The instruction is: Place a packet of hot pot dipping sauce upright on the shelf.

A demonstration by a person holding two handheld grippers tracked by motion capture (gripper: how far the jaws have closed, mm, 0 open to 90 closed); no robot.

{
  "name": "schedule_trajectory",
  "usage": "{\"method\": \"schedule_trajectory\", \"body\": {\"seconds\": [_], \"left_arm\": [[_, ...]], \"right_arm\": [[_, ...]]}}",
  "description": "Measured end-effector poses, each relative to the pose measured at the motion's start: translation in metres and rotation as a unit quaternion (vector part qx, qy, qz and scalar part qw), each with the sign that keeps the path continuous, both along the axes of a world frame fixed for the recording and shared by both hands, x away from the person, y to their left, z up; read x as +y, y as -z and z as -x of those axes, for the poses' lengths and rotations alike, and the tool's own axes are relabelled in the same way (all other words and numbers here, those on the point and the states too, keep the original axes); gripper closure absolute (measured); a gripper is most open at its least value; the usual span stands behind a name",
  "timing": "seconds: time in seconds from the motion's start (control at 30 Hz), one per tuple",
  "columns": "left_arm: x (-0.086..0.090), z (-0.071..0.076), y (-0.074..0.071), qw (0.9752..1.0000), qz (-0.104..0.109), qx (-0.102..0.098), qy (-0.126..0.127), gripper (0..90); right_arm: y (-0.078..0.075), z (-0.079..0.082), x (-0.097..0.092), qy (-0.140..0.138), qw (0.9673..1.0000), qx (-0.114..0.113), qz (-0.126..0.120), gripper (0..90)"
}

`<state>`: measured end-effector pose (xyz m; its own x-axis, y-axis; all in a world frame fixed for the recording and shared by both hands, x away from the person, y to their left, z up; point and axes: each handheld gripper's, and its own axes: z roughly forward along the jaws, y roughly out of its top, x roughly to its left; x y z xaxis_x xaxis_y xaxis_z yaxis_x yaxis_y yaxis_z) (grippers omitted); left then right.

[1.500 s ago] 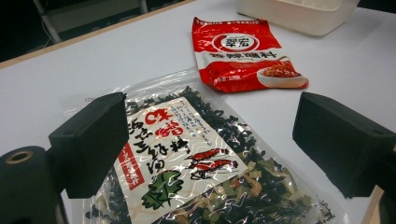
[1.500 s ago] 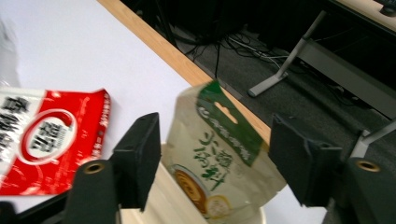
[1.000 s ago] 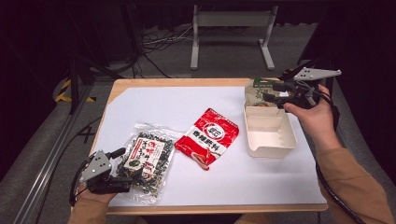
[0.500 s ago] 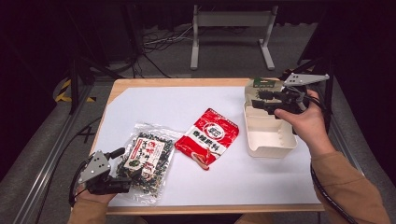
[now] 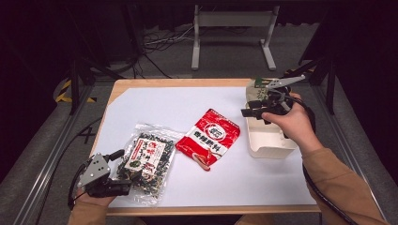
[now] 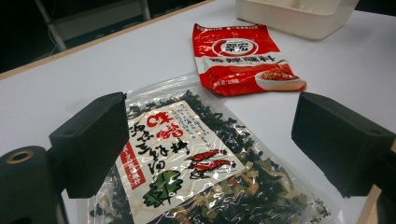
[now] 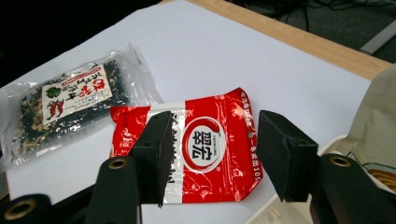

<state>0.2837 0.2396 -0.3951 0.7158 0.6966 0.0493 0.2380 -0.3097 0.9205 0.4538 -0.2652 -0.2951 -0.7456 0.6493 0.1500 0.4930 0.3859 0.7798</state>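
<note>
A red-and-white sauce packet (image 5: pixel 209 138) lies flat mid-table. Left of it lies a clear bag of dark dried seaweed (image 5: pixel 148 161). My left gripper (image 5: pixel 119 171) rests at the front left edge, open, with its jaws wide on either side of the seaweed bag's (image 6: pixel 187 154) near end. My right gripper (image 5: pixel 251 108) hovers over the far left corner of a white tray (image 5: pixel 270 143) and points at the red packet (image 7: pixel 205 144). Its jaws have just been opening, with nothing between them.
A beige packet (image 5: pixel 256 86) stands behind the tray, and shows at the right edge (image 7: pixel 378 126) of the right gripper view. White paper (image 5: pixel 164 108) covers the wooden table. Cables and a metal stand lie on the floor beyond the table's far edge.
My right gripper has come down and leftward from above the tray's back toward the red packet. My left gripper and both bags have stayed where they were.
</note>
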Motion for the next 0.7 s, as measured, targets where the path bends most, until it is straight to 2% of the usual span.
{"method": "schedule_trajectory", "body": {"seconds": [0.03,0.27,0.7], "left_arm": [[0.001,0.001,0.0,1.0,0.0,0.0,-0.003,11.7],[0.003,0.006,0.0,1.0,-0.004,0.0,-0.008,11.7],[0.005,0.005,0.001,0.9999,-0.001,0.003,-0.01,11.6]], "right_arm": [[0.004,-0.005,0.003,-0.001,0.9999,0.01,0.004,46.0],[0.015,-0.017,0.013,-0.003,0.9992,0.028,0.029,45.9],[0.032,-0.034,0.026,0.002,0.9978,0.043,0.05,43.0]]}}
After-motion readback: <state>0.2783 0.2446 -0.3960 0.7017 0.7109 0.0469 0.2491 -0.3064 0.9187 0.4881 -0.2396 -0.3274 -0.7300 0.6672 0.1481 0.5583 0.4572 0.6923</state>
